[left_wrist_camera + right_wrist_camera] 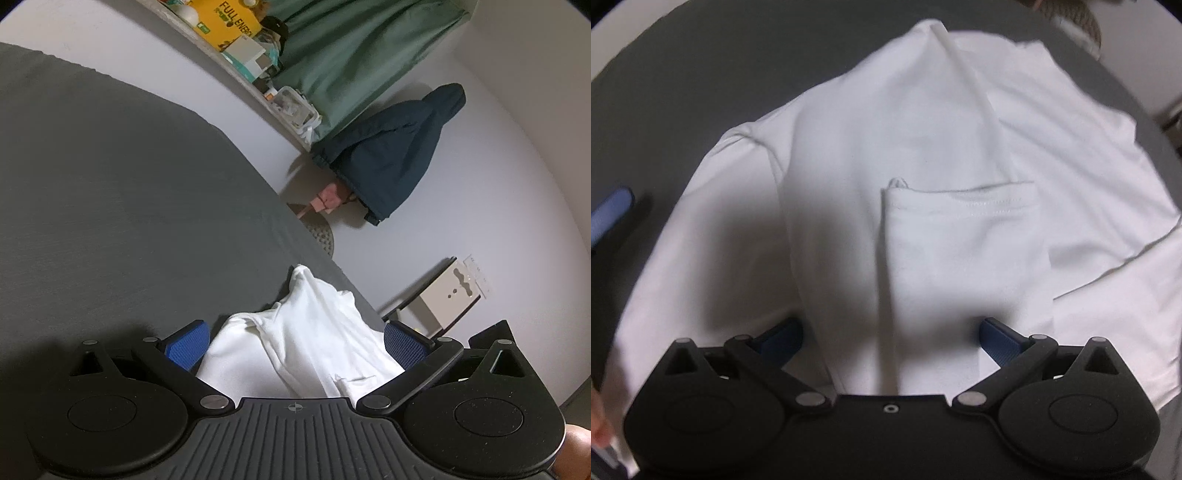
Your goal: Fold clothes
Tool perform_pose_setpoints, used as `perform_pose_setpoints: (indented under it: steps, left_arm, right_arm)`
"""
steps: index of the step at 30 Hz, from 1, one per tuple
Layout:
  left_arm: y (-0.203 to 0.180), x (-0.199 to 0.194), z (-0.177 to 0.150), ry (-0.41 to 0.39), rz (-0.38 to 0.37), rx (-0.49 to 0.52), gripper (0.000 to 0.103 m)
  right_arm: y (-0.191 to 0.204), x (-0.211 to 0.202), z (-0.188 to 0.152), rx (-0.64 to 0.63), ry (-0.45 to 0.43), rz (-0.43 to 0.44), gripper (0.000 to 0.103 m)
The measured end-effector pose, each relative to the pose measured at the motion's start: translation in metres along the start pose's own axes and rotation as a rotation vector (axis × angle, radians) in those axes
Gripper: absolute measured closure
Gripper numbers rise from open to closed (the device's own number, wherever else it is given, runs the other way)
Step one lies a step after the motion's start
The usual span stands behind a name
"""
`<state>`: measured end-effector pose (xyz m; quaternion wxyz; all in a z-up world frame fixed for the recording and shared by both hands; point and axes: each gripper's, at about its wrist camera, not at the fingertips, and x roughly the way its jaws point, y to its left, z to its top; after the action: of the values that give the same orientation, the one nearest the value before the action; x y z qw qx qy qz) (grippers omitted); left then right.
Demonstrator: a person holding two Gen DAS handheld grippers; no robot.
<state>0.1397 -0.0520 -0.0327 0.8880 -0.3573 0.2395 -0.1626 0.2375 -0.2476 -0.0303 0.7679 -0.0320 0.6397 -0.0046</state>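
Right tool [890, 332] hangs wide open over the white T-shirt [923, 184], which sits rumpled on the dark grey bed [110, 184] — left tool [295, 341] open too, pads clear of the cloth.

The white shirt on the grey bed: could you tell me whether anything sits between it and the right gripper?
Nothing visible does. The right gripper points down over the white shirt, jaws wide open, with only bare cloth between its blue pads.
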Motion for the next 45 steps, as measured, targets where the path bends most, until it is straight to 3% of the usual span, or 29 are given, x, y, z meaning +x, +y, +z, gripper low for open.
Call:
perform_pose_setpoints:
  steps: [3,14,19,20,24,28,30,33,35,38,41,45]
  left_arm:
    - [0.0,0.001,-0.001,0.004,0.003,-0.001,0.0]
    - [-0.002,0.005,-0.003,0.022,0.007,0.023,0.0]
    - [0.001,0.003,0.0,0.007,0.011,0.001,0.0]
    - [0.001,0.004,0.0,0.009,0.012,-0.001,0.0]
    - [0.002,0.005,-0.001,0.016,0.017,-0.008,0.0]
    - [0.004,0.004,-0.001,0.008,0.018,-0.011,0.0]
    - [0.006,0.004,-0.001,0.012,0.022,-0.017,0.0]
    - [0.007,0.006,-0.001,0.018,0.025,-0.021,0.0]
    - [0.006,0.006,-0.002,0.018,0.023,-0.019,0.0]
    - [0.005,0.005,-0.001,0.015,0.021,-0.021,0.0]
    - [0.006,0.005,-0.001,0.015,0.026,-0.028,0.0]
    - [0.002,0.005,-0.002,0.021,0.032,-0.019,0.0]
  right_arm:
    - [-0.008,0.004,0.002,-0.006,0.038,0.045,0.0]
    - [-0.007,-0.001,0.0,-0.031,0.067,0.044,0.001]
    - [-0.03,-0.055,0.011,0.075,-0.133,0.082,0.002]
    - [-0.037,-0.057,0.014,0.127,-0.138,0.103,0.006]
    - [-0.048,-0.049,0.025,0.245,-0.093,0.137,0.045]
    - [-0.032,-0.035,0.035,0.246,-0.058,0.097,0.066]
    - [-0.025,-0.032,0.036,0.234,-0.064,0.061,0.093]
    - [-0.024,-0.041,0.028,0.254,-0.11,0.026,0.098]
    - [-0.031,-0.055,0.014,0.3,-0.174,0.048,0.098]
    - [-0.049,-0.097,-0.036,0.447,-0.371,0.15,0.098]
    - [-0.065,-0.129,-0.118,0.617,-0.56,0.177,0.098]
    - [-0.074,-0.133,-0.232,0.848,-0.654,0.176,0.098]
